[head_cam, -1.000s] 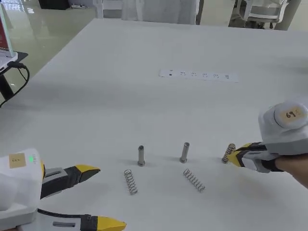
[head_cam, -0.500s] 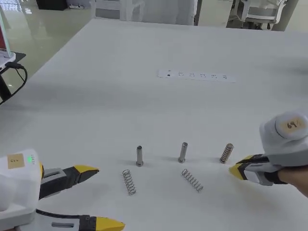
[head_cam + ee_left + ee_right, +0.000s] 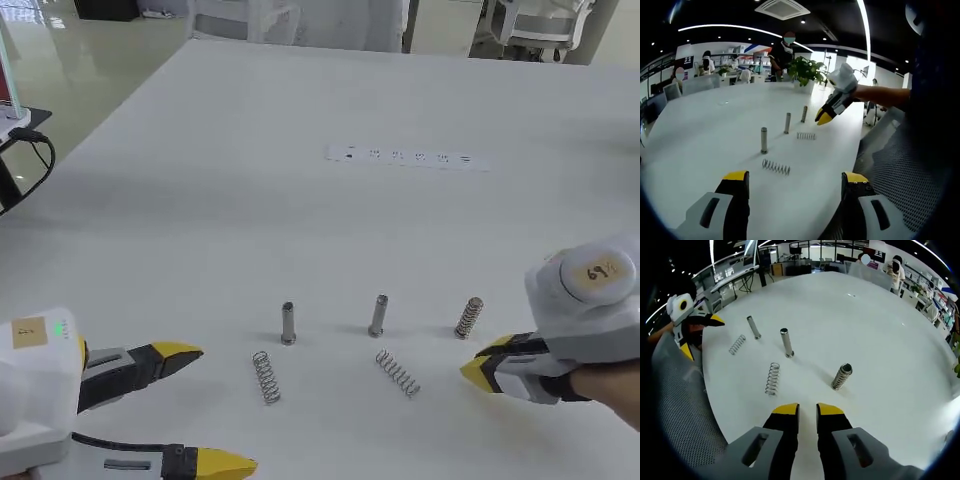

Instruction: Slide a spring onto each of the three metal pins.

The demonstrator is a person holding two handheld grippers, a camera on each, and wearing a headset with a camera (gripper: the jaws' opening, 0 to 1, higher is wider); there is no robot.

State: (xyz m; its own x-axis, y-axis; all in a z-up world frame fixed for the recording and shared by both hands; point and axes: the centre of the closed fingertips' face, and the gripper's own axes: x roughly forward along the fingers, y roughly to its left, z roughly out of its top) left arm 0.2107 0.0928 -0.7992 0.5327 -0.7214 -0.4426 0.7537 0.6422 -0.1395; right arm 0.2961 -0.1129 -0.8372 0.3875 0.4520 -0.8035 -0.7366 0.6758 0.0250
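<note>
Mid spring (image 3: pixel 397 372) lies flat on the desk (image 3: pixel 300 220), long axis ten-to-four, just at five o'clock of the bare mid pin (image 3: pixel 378 315). Right gripper (image 3: pixel 472 368) is nearer, spring at its nine o'clock, fingers barely apart and empty. Right pin (image 3: pixel 469 317) already sleeved. Left spring (image 3: pixel 265 376) lies by left pin (image 3: pixel 288 323); left gripper (image 3: pixel 208 408) fingers wide apart. Smooth white desk, open office around.

table (image 3: pixel 200 200) | upright: left pin (image 3: pixel 288 323), middle pin (image 3: pixel 378 315), sprung pin (image 3: pixel 469 317) | flat: left spring (image 3: pixel 265 376), right spring (image 3: pixel 398 372) | power strip (image 3: pixel 407 156)
</note>
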